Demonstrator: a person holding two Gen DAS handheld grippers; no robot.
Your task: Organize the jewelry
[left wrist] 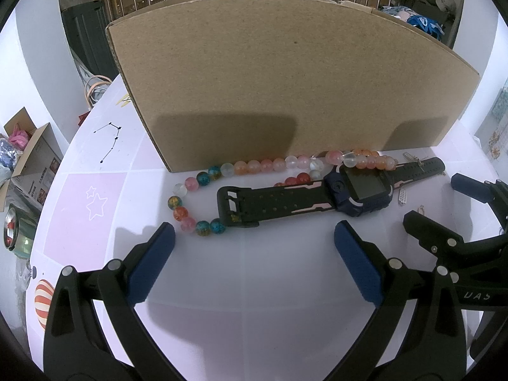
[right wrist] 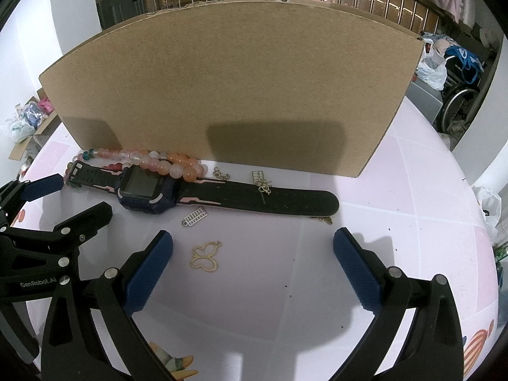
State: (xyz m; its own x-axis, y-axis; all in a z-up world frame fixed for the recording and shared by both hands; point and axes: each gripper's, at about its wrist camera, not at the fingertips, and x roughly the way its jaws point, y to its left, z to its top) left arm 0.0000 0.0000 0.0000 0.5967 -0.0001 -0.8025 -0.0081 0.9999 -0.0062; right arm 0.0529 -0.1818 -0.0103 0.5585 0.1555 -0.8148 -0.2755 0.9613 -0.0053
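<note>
Watch (left wrist: 317, 197) just beyond left claw (left wrist: 254, 266)

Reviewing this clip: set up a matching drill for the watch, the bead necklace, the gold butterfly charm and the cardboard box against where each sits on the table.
Things
1. watch
2. bead necklace
3. butterfly charm
4. cardboard box

Places
A. standing upright across the back of the table, behind the jewelry
B. flat on the table between the open fingers of the right gripper, nearer its left finger
C. curled along the foot of the box, partly draped over the watch case
D. lying stretched out flat, strap ends to either side

Pairs: 1-D, 2-C, 3-B, 4-A
</note>
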